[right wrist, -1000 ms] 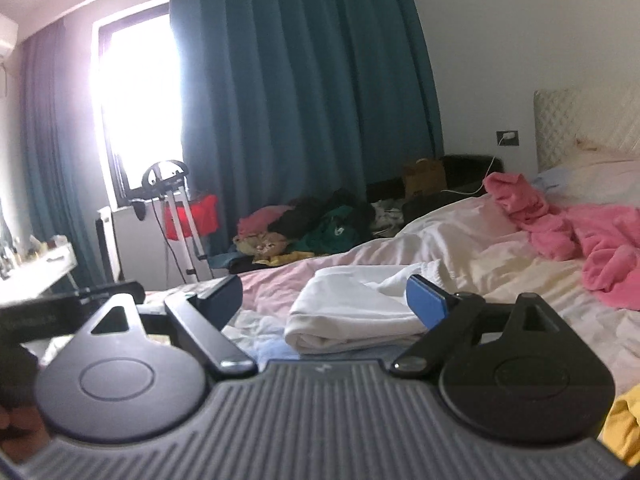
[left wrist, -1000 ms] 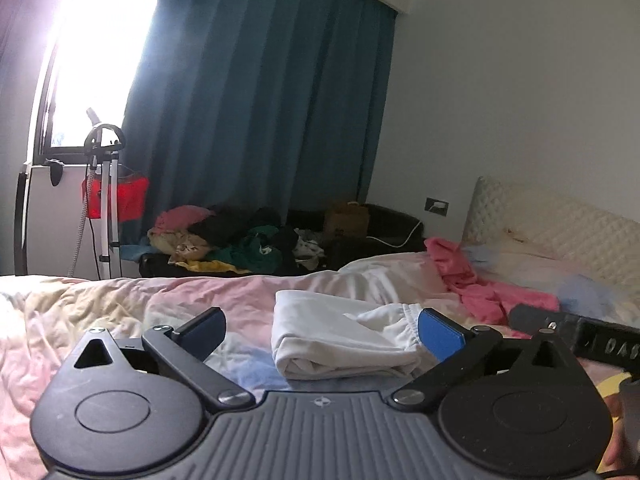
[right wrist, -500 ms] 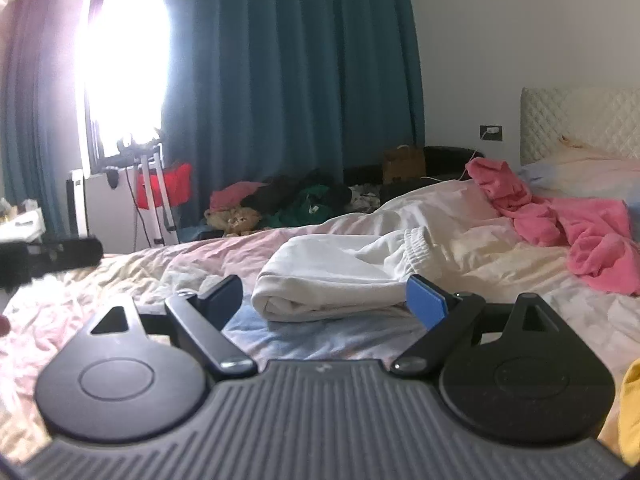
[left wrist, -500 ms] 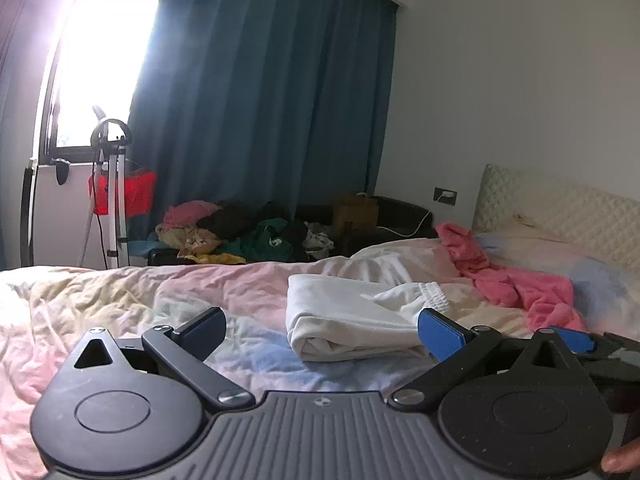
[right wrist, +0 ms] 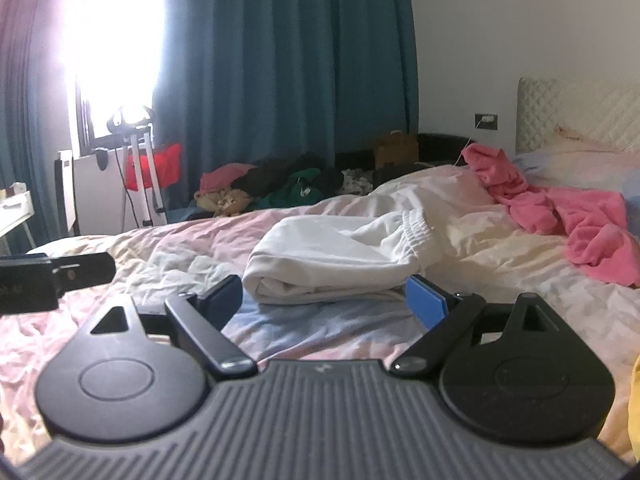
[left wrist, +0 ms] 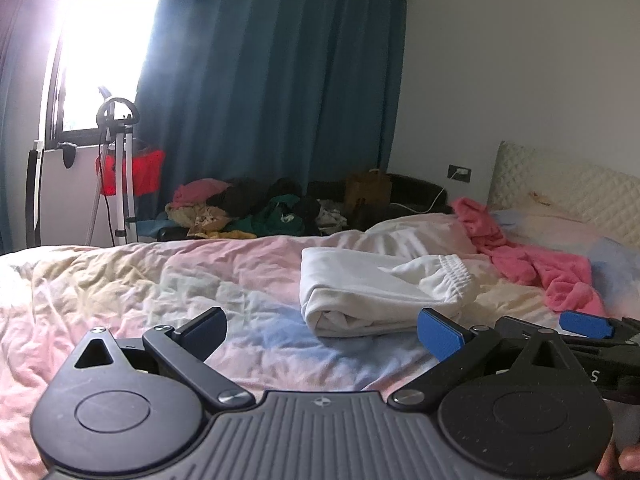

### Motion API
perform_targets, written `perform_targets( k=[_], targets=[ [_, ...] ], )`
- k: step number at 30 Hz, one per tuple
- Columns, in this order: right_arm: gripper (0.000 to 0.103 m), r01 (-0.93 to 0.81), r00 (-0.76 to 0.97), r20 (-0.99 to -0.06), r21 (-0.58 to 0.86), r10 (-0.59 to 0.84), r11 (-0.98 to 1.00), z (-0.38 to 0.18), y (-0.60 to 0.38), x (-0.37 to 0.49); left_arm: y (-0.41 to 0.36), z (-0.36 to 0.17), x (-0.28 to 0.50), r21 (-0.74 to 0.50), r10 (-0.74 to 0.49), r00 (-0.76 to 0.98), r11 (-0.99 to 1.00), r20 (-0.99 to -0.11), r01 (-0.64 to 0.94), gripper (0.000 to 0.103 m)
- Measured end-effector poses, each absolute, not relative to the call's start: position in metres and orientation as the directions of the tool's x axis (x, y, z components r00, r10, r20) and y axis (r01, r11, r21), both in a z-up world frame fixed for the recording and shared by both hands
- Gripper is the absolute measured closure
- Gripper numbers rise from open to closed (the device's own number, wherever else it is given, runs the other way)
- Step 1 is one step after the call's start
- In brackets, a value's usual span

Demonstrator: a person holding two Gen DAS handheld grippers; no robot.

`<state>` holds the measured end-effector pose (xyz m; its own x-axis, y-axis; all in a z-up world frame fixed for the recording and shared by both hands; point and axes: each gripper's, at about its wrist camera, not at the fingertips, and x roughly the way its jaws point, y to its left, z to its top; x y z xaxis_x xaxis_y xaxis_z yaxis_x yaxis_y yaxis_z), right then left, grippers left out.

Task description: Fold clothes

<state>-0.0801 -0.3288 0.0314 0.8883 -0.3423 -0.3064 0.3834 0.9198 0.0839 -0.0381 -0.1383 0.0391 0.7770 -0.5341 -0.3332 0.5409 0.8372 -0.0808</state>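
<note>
One folded white garment [left wrist: 380, 300] on the bed [left wrist: 120, 280], lying flat on the pastel sheet toward the middle of the mattress, elastic waistband bunched at its headboard-side end, rolled fold edge facing both cameras; same garment in the right wrist view [right wrist: 340, 264], resting on the sheet with nothing gripping it.

Left gripper [left wrist: 320, 330] released, two fingers spread wide, nothing between them, hovering low over the sheet at the near edge of the bed, short of the garment; one blue pad [left wrist: 440, 334] on one finger, the other finger's pad in shadow.

Right gripper [right wrist: 324, 300] likewise released, two fingers splayed, empty, close to the garment's near fold; blue-padded fingertip just beside the garment's lower edge, contact impossible to tell.

Each gripper partly seen from the other's camera: right one at the right edge of the left view, left one at the left edge of the right view.

One pink garment [right wrist: 568, 216] crumpled toward the headboard end of the bed, well apart from the white one; one quilted headboard [left wrist: 568, 192]; one mixed heap of clothes [left wrist: 248, 212] beyond the far edge of the bed; one teal curtain [left wrist: 272, 92]; one bright window [right wrist: 112, 40]; one tripod stand [left wrist: 116, 172] below it.
</note>
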Motion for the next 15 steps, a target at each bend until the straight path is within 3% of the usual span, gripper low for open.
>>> perform_targets(
  k=[15],
  targets=[
    [0.013,0.392,0.886,-0.321,0.13,-0.335,0.911,0.029,-0.338,-0.08,-0.142,0.031,-0.032,-0.085,-0.512,0.78,0.85,-0.359,0.519,0.0]
  ],
)
